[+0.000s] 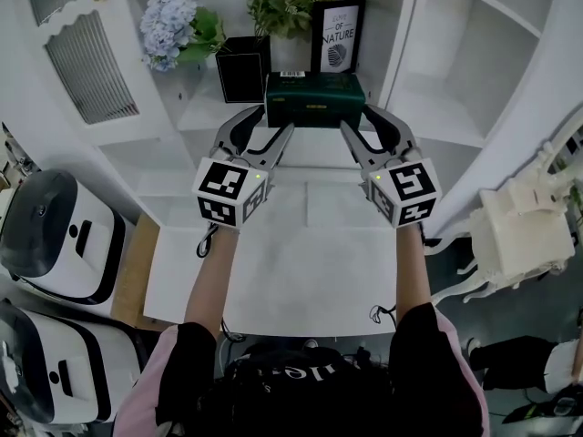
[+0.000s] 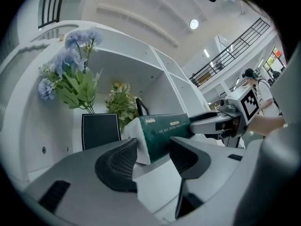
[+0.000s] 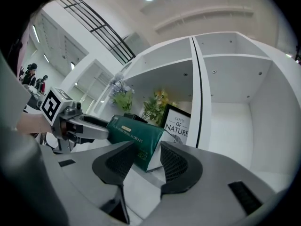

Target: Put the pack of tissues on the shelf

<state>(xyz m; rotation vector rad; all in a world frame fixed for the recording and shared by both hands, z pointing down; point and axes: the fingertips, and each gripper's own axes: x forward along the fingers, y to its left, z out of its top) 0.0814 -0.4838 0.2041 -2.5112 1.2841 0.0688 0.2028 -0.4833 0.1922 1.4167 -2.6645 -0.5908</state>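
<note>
Left claw (image 1: 276, 119), right claw (image 1: 357, 119) at tissue pack (image 1: 314, 98) ends, seemingly crosswise.

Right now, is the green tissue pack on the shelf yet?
Nearly. Done: the green rectangular tissue pack is at the white shelf, by the black square box. In hand: the left tongs and right tongs bracket its ends; whether they press on it, I can't tell. Left: let go and pull away.
</note>
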